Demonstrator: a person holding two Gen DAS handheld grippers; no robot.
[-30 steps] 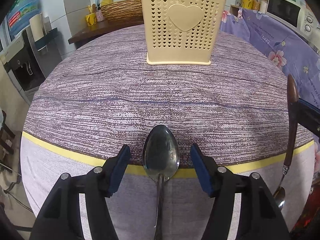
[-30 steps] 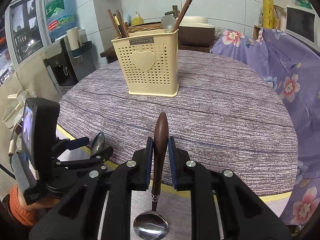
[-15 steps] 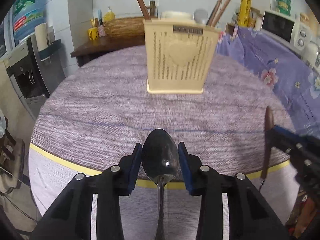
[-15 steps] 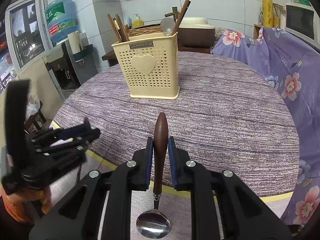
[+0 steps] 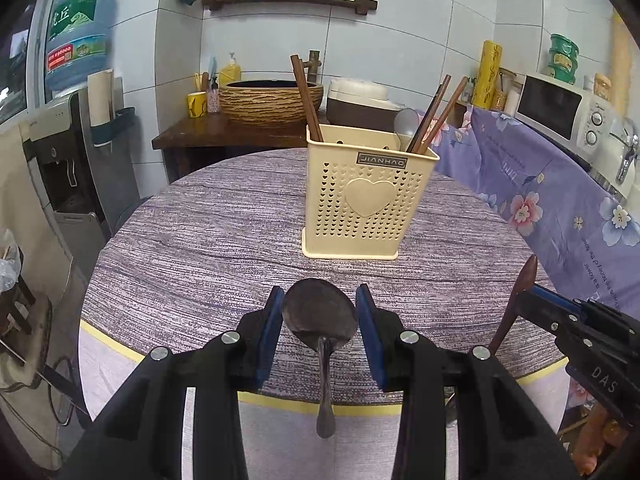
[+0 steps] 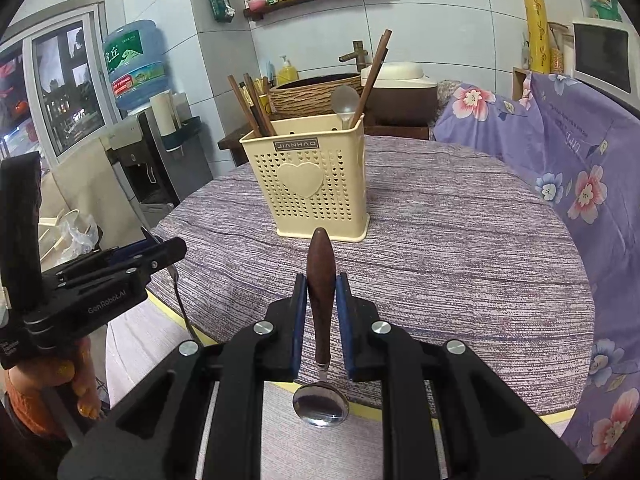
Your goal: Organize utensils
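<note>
A cream perforated utensil holder (image 5: 362, 204) with a heart on its front stands on the round table; it also shows in the right wrist view (image 6: 310, 184). It holds brown chopsticks (image 5: 306, 100) and a spoon (image 5: 406, 122). My left gripper (image 5: 319, 312) is shut on the bowl of a metal spoon (image 5: 318, 314), lifted above the table, handle hanging down. My right gripper (image 6: 321, 304) is shut on the wooden handle of a second spoon (image 6: 320, 276), its metal bowl (image 6: 320, 404) hanging below the fingers. The right gripper shows in the left wrist view (image 5: 560, 312) at the right.
The table has a purple-grey striped cloth (image 5: 224, 248) with a yellow band near its front edge. A purple floral sheet (image 6: 560, 168) covers furniture on the right. A water dispenser (image 5: 72, 152) stands left, a wooden side table with a woven bowl (image 5: 272, 100) behind.
My left gripper closed on the metal spoon's bowl and lifted it off the table, tilting upward. My right gripper kept hold of the wooden-handled spoon and rose slightly.
</note>
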